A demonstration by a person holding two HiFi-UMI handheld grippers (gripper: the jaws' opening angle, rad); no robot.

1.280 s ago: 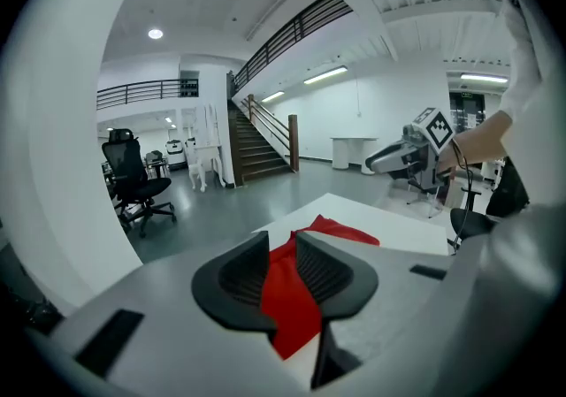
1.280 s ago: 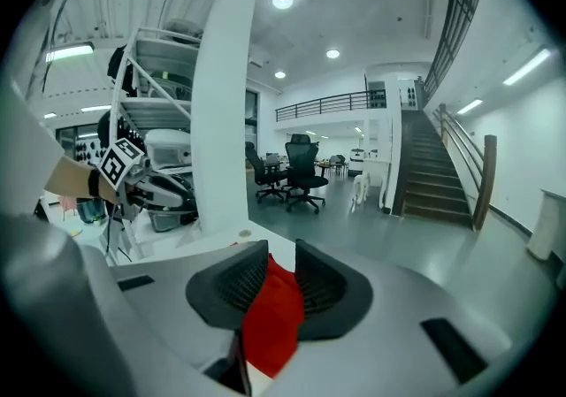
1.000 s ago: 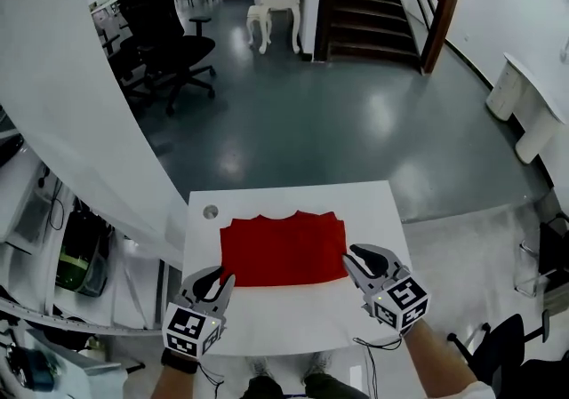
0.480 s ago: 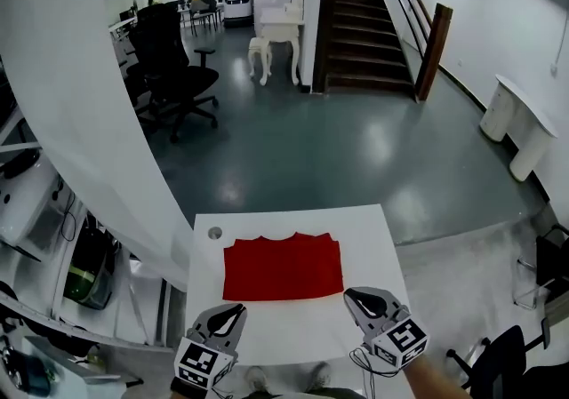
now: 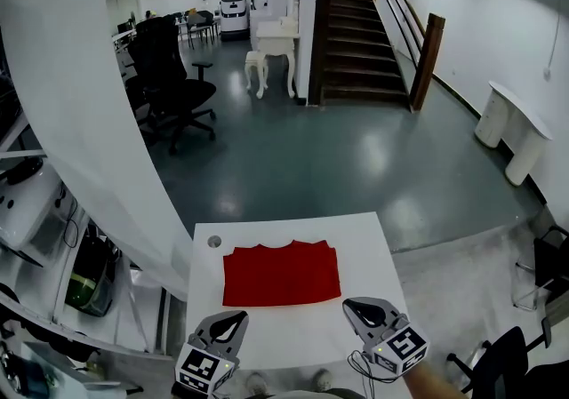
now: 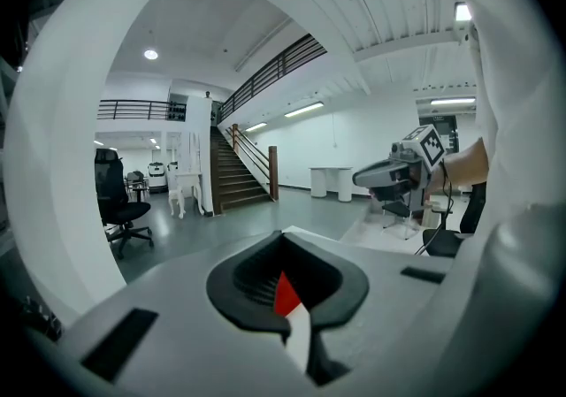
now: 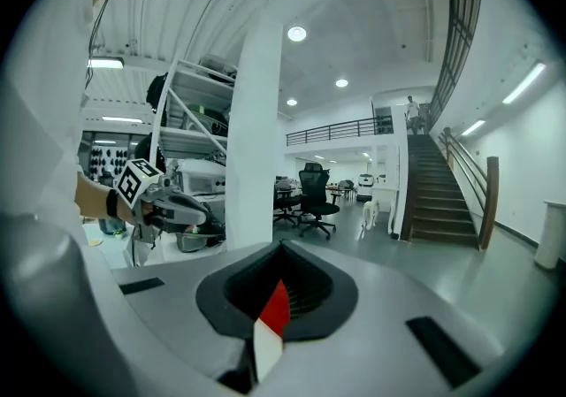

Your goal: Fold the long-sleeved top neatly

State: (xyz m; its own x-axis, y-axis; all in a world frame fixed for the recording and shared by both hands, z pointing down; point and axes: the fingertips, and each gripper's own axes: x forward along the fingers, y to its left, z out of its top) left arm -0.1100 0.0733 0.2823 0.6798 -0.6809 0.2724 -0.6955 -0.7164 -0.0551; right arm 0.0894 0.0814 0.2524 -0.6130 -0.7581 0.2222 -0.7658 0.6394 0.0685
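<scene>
both tools, the left tool [image 5: 233, 319] and the right tool [image 5: 352, 307], have their jaws pressed together on nothing and hover at the near edge of the white surface [image 5: 293, 331], just short of the red top [image 5: 281, 275]. the top lies flat mid-surface as a compact rectangle with no sleeve sticking out, so i judge the folding done or all but done. how its layers stack underneath, and whether the wavy far edge is tidy, is hard to make out.

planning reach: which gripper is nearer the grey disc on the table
Left. The left gripper is straight back from the grey disc; the right gripper is diagonally across the red top.
</scene>
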